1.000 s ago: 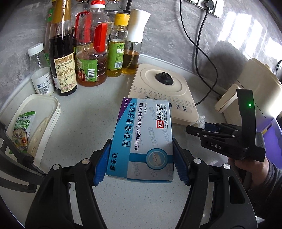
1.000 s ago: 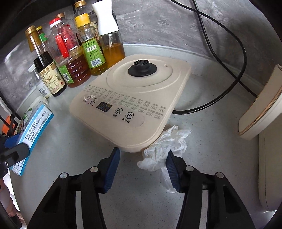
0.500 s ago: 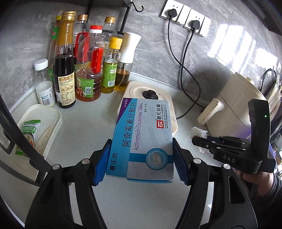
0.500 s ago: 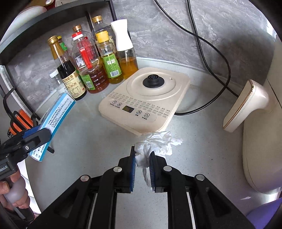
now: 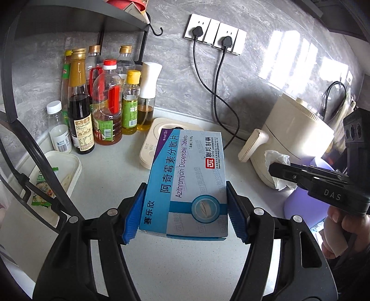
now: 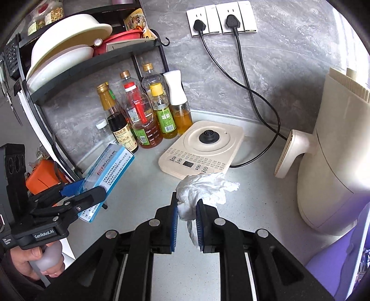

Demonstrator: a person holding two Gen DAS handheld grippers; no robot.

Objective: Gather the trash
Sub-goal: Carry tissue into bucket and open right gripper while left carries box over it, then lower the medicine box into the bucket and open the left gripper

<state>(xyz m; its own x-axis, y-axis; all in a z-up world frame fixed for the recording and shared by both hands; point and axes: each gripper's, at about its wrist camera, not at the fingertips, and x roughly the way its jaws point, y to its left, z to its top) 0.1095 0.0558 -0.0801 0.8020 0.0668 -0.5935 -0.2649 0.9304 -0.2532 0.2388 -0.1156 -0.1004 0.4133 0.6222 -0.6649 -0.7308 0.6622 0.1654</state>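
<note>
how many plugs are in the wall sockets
2. Both black plugs sit in the white socket strip on the grey wall: left plug, right plug. The other outlets look empty.

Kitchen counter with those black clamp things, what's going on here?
A person is clearing trash off the counter with a handheld gripper in each hand. The left gripper is shut on a blue medicine box, held above the counter. The right gripper is shut on a crumpled white tissue, lifted in front of the beige cooker base. Neither is dropped anywhere yet.
</note>
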